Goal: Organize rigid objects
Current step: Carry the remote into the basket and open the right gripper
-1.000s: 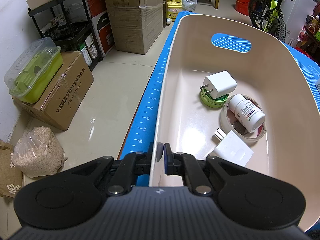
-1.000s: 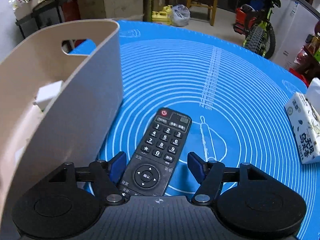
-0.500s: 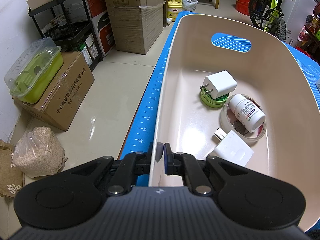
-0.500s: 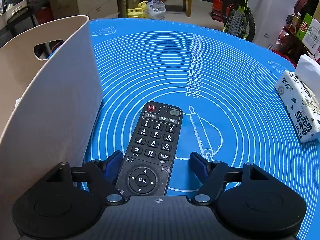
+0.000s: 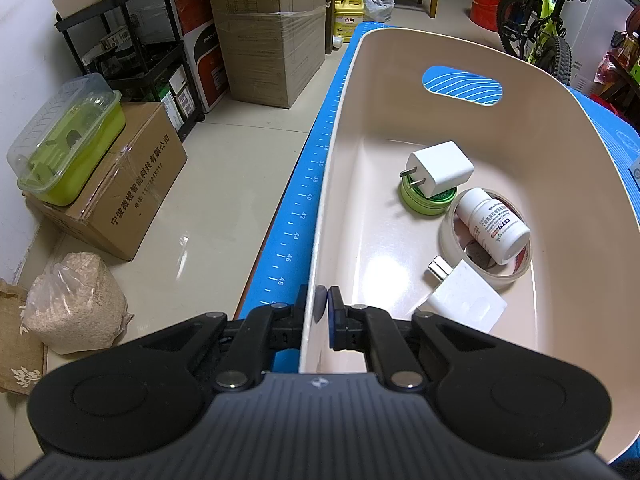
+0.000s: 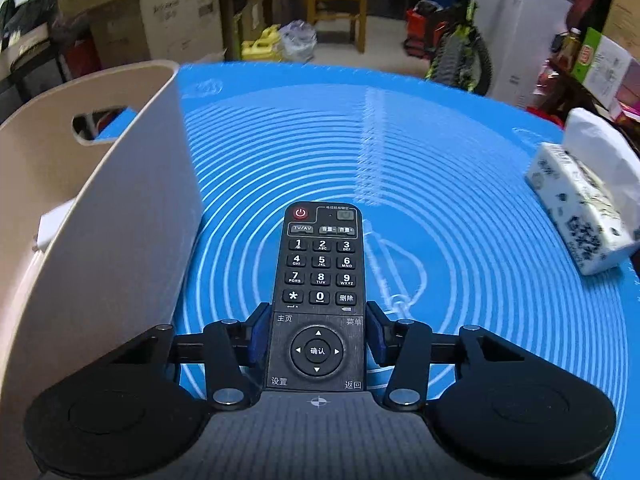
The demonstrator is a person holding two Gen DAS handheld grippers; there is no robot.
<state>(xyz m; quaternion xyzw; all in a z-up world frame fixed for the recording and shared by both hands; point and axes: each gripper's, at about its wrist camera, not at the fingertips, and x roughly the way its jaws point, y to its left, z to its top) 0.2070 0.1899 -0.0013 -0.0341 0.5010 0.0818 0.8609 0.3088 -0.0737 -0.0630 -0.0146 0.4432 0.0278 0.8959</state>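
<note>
Remote control [image 6: 318, 300] flat on blue mat [image 6: 460, 208], buttons up, long axis running away from camera, just beside right wall of beige bin [image 6: 120, 248]. Right hand-held gripper [image 6: 318, 334] straddling lower half of remote control, blue pads [image 6: 256, 334] at both long edges, jaws closing; pads look touching or nearly touching the sides, contact on right side hard to confirm. Remote control still resting on mat, not lifted.

Left hand-held gripper [image 5: 322, 310] clamped on near rim of beige bin [image 5: 360, 92], jaws together with thin wall pinched between, one finger outside, one inside. Bin along left edge of tabletop, over mat's ruler strip [image 5: 296, 220].

Inside bin: white charger [image 5: 440, 168] lying on green round tin [image 5: 424, 200], toward middle of floor; white pill bottle [image 5: 494, 226] on its side inside tape roll [image 5: 486, 248], leaning on roll's rim; white flat adapter [image 5: 464, 298] with metal plug, touching tape roll, nearest to gripped rim. Oval handle cutout [image 5: 462, 84] in far wall.

Tissue pack [image 6: 580, 216] toward right edge of tabletop, well apart from remote control.

Off tabletop, on floor: cardboard boxes [image 5: 120, 176], green container with clear lid [image 5: 68, 148] on one box, bag of grain [image 5: 76, 304], black shelf cart [image 5: 132, 52], bicycle [image 5: 540, 20] at back.
</note>
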